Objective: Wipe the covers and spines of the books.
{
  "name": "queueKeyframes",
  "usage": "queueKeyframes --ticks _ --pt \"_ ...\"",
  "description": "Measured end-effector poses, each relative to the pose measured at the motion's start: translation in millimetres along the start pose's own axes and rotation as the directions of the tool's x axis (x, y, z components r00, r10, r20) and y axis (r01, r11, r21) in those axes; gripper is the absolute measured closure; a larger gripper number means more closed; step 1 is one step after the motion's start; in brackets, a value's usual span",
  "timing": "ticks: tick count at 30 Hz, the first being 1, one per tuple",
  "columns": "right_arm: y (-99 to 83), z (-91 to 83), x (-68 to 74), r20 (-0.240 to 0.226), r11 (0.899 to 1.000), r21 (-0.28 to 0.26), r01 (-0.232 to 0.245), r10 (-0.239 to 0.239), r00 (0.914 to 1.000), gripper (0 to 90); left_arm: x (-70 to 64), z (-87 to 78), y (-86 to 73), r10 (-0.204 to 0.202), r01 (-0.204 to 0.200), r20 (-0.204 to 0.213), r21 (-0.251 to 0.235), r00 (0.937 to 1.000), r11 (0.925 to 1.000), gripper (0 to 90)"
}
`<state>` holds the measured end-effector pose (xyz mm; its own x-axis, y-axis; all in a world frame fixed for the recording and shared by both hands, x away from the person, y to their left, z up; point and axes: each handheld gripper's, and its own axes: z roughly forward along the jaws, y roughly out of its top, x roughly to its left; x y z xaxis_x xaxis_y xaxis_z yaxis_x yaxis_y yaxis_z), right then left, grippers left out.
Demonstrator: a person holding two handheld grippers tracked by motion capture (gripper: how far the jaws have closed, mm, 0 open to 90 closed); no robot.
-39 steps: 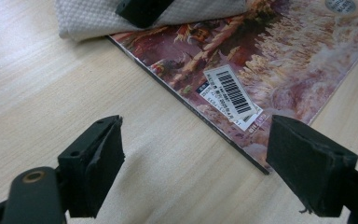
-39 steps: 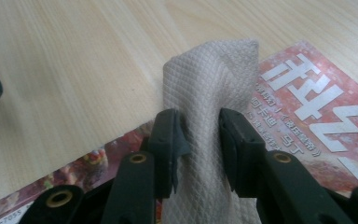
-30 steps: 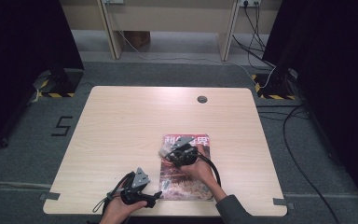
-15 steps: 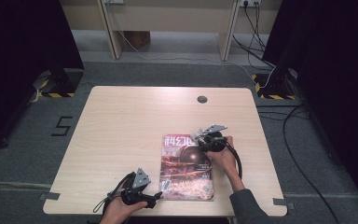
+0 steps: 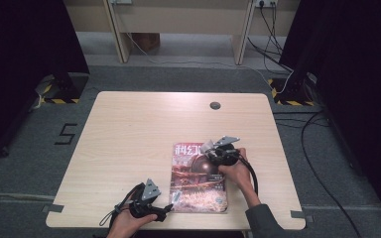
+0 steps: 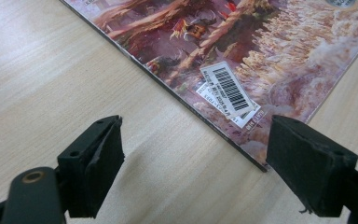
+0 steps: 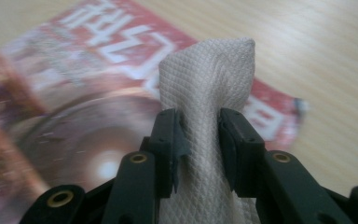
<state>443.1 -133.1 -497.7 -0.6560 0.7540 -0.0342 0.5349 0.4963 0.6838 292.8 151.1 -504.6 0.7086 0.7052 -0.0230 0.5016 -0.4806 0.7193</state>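
While a white cloth [image 7: 205,116] is pinched between the two black jaws of the right gripper [image 7: 199,140], a magazine [image 5: 198,178] is seen lying flat on the wooden table [image 5: 129,134]. In the right gripper view the cloth is squeezed tight in the middle, and its folded top sticks up above the jaws. A fine criss-cross weave is seen on it. Behind the cloth the red top part of the magazine, with big white letters, is seen a little blurred. In the high view the right gripper [image 5: 222,151] is held over the far right corner of the magazine, and the cloth is seen there as a small pale patch at its tip. It cannot be told whether the cloth is touching the cover. The left gripper [image 5: 164,210] is held low, near the front edge of the table, just beside the near left corner of the magazine. In the left gripper view the jaws of the left gripper [image 6: 214,168] are spread wide, and nothing is held between them. The dark edge of the magazine is seen running slantwise just beyond these jaws, and a white barcode sticker [image 6: 227,91] is seen on the cover close to that edge.
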Motion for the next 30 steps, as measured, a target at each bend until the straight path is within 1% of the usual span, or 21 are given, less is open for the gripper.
queueKeyframes --ticks 2,3,4,5,6,9,10,11,12,13,14,16,17,19,22,23,25,27,28,30 --pt "0.1 -0.4 11.5 -0.035 0.999 -0.002 0.034 -0.034 0.9988 67.7 0.1 -0.3 0.1 -0.001 0.001 0.0 0.001 1.0 1.0 18.0" --pt "0.8 -0.5 16.1 -0.036 0.998 0.003 0.056 -0.056 0.9978 67.8 -0.1 -0.4 0.1 0.0 0.0 0.001 0.0 1.0 1.0 18.1" --pt "1.7 -0.2 19.0 -0.027 0.997 0.008 0.07 -0.07 0.9972 67.8 -0.6 -0.5 0.0 0.001 -0.001 0.001 -0.001 1.0 1.0 18.0" --pt "2.5 0.1 18.1 -0.028 0.997 0.012 0.074 -0.074 0.9968 68.0 -0.9 -0.5 -0.1 0.002 -0.002 0.0 -0.001 1.0 1.0 18.0" --pt "2.4 0.6 16.0 -0.028 0.998 0.008 0.054 -0.054 0.9981 68.5 -1.0 -0.4 -0.1 0.002 -0.002 0.002 -0.001 1.0 1.0 18.0" --pt "0.6 3.2 0.8 0.016 1.0 -0.019 -0.002 0.002 0.9999 69.3 -1.2 0.1 0.4 0.003 -0.003 0.005 -0.001 1.0 1.0 18.0" --pt "0.0 3.4 -5.6 0.043 1.0 -0.021 -0.019 0.02 0.9989 69.3 -1.5 0.2 0.7 0.004 -0.004 0.006 0.002 1.0 1.0 18.0" --pt "-0.6 3.6 -12.5 0.077 0.999 -0.024 -0.026 0.028 0.9967 69.2 -1.8 0.5 0.7 0.004 -0.004 0.007 0.001 1.0 1.0 18.0" --pt "-1.4 3.4 -19.8 0.101 0.999 -0.029 -0.04 0.043 0.994 69.2 -2.0 0.5 0.6 0.005 -0.005 0.008 0.001 1.0 1.0 18.1" --pt "-2.6 3.2 -26.5 0.114 0.998 -0.036 -0.059 0.063 0.9914 69.1 -2.1 0.3 0.5 0.006 -0.006 0.007 0.001 1.0 1.0 18.1" --pt "-3.8 2.9 -32.0 0.117 0.996 -0.039 -0.078 0.082 0.9897 67.9 -1.8 0.0 0.5 0.005 -0.005 0.006 0.002 1.0 1.0 18.1" --pt "-5.5 2.7 -40.2 0.099 0.992 -0.05 -0.118 0.123 0.9875 67.6 -0.6 -0.2 0.4 0.003 -0.003 0.005 0.0 1.0 1.0 18.1" --pt "-5.6 2.7 -42.4 0.098 0.992 -0.05 -0.119 0.124 0.9875 67.6 -0.2 -0.3 0.4 0.001 -0.001 0.004 0.0 1.0 1.0 18.1" --pt "-4.7 2.7 -41.1 0.104 0.992 -0.044 -0.117 0.121 0.9872 69.4 -0.1 -0.4 0.7 0.001 -0.001 0.003 0.001 1.0 1.0 18.1" --pt "-4.1 2.3 -34.8 0.113 0.996 -0.037 -0.082 0.086 0.9898 70.0 -0.8 1.4 3.2 0.004 -0.004 0.008 0.0 1.0 1.0 18.1" --pt "-4.6 1.3 -32.0 0.103 0.996 -0.033 -0.078 0.081 0.9914 69.7 -1.1 2.6 4.0 0.006 -0.006 0.009 0.0 0.9999 1.0 18.1" --pt "-6.0 -1.5 -28.0 0.096 0.998 -0.022 -0.06 0.062 0.9934 69.5 -1.0 4.5 4.0 0.005 -0.005 0.011 0.005 0.9999 1.0 18.2" --pt "-9.0 -5.0 -23.8 0.09 0.999 -0.018 -0.052 0.053 0.9945 69.2 0.4 4.4 3.8 0.001 -0.001 0.01 0.008 0.9999 1.0 18.2" --pt "-10.8 -7.0 -21.4 0.087 0.999 -0.016 -0.052 0.053 0.9948 69.1 1.0 3.8 4.1 -0.003 0.003 0.006 0.004 1.0 1.0 18.2" --pt "-12.7 -9.8 -17.6 0.083 0.999 -0.015 -0.03 0.031 0.9961 69.0 2.2 2.9 4.8 -0.008 0.008 0.004 -0.004 1.0 1.0 18.2"
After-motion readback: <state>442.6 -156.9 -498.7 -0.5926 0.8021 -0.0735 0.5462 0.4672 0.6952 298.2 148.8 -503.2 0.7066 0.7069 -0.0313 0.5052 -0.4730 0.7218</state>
